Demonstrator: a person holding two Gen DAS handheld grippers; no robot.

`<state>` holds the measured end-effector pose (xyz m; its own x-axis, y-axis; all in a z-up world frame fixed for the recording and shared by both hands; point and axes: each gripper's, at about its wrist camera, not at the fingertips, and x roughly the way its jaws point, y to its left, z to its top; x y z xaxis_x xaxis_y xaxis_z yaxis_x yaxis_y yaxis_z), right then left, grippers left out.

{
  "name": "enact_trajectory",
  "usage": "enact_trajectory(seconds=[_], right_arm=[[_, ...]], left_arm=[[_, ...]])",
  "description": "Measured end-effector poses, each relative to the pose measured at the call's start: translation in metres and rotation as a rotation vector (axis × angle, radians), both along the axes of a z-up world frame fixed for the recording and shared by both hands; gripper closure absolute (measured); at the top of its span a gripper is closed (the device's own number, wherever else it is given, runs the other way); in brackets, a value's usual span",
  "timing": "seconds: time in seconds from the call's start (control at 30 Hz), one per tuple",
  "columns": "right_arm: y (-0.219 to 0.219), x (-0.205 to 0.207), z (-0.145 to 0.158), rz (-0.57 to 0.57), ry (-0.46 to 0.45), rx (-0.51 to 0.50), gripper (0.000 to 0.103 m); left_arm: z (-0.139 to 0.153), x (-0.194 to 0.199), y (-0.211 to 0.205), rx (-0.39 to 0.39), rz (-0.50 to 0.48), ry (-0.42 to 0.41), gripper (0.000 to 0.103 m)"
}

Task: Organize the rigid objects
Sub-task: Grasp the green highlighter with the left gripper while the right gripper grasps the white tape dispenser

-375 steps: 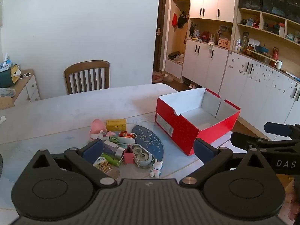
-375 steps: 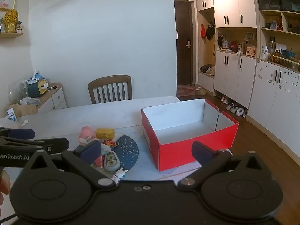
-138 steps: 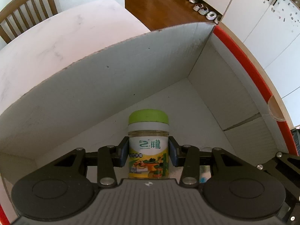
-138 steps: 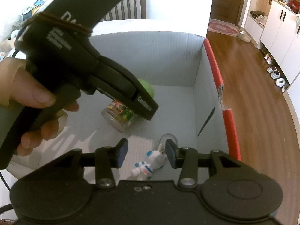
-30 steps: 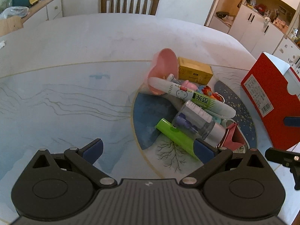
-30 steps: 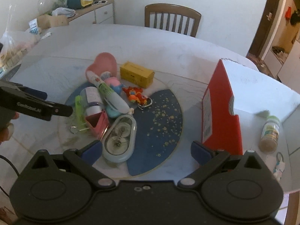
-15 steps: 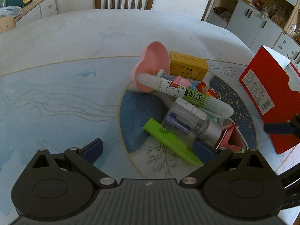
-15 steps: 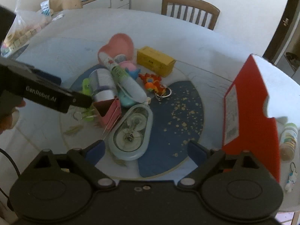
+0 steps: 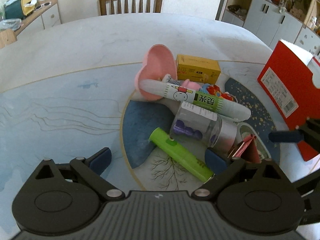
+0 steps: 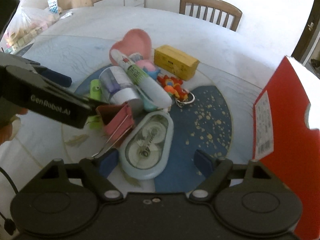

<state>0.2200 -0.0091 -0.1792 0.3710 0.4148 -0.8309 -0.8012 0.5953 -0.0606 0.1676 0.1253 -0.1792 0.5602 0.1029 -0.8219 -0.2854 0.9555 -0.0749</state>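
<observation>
My right gripper [image 10: 154,163] has just been closing around the tape dispenser [image 10: 147,146], pads not yet touching. My left gripper [image 9: 158,158] hangs wide open over the green tube [image 9: 178,152], holding nothing.

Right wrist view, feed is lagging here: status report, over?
Right gripper open, jaws closing around tape dispenser, not gripped. Left gripper open over green tube. Pink binder clip crowds the dispenser.
</observation>
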Motion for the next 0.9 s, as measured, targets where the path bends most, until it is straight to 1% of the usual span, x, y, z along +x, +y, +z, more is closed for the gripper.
enact_trajectory(seconds=[0.07, 0.2, 0.27, 0.33, 0.37, 0.4, 0.47, 0.5, 0.53, 0.6, 0.63, 0.67, 0.9], right_arm=[[0.003, 0.002, -0.001, -0.002, 0.001, 0.007, 0.023], [0.001, 0.008, -0.001, -0.015, 0.028, 0.035, 0.030], [-0.001, 0.010, -0.001, -0.020, 0.023, 0.042, 0.034], [-0.003, 0.010, 0.000, -0.028, 0.018, 0.046, 0.044], [-0.005, 0.011, 0.001, -0.037, 0.016, 0.048, 0.047], [-0.006, 0.011, 0.002, -0.047, 0.016, 0.048, 0.051], [-0.008, 0.013, 0.003, -0.063, 0.018, 0.045, 0.052], [-0.009, 0.012, 0.003, -0.070, 0.014, 0.041, 0.052], [-0.010, 0.012, 0.003, -0.077, 0.008, 0.036, 0.052], [-0.012, 0.010, 0.004, -0.101, -0.006, 0.027, 0.052], [-0.014, 0.010, 0.005, -0.116, -0.004, 0.030, 0.052], [-0.017, 0.011, 0.007, -0.134, 0.005, 0.039, 0.052], [-0.041, 0.005, 0.030, -0.211, 0.019, 0.107, 0.052]], left_arm=[[0.000, -0.002, -0.001, 0.018, -0.010, 0.000, 0.005], [0.000, -0.005, 0.000, 0.057, -0.020, -0.001, 0.014], [0.000, -0.006, 0.001, 0.068, -0.015, -0.003, 0.019], [0.001, -0.007, 0.002, 0.083, -0.010, -0.008, 0.029], [0.002, -0.008, 0.002, 0.089, -0.013, -0.015, 0.034], [0.003, -0.009, 0.002, 0.093, -0.018, -0.021, 0.043], [0.005, -0.008, 0.002, 0.093, -0.023, -0.024, 0.059], [0.005, -0.007, 0.002, 0.094, -0.022, -0.025, 0.062], [0.005, -0.006, 0.003, 0.095, -0.022, -0.026, 0.070], [0.006, -0.006, 0.003, 0.092, -0.022, -0.026, 0.079], [0.006, -0.006, 0.004, 0.089, -0.020, -0.026, 0.085], [0.007, -0.007, 0.004, 0.084, -0.017, -0.026, 0.087], [0.013, -0.015, 0.011, 0.036, 0.023, -0.033, 0.087]])
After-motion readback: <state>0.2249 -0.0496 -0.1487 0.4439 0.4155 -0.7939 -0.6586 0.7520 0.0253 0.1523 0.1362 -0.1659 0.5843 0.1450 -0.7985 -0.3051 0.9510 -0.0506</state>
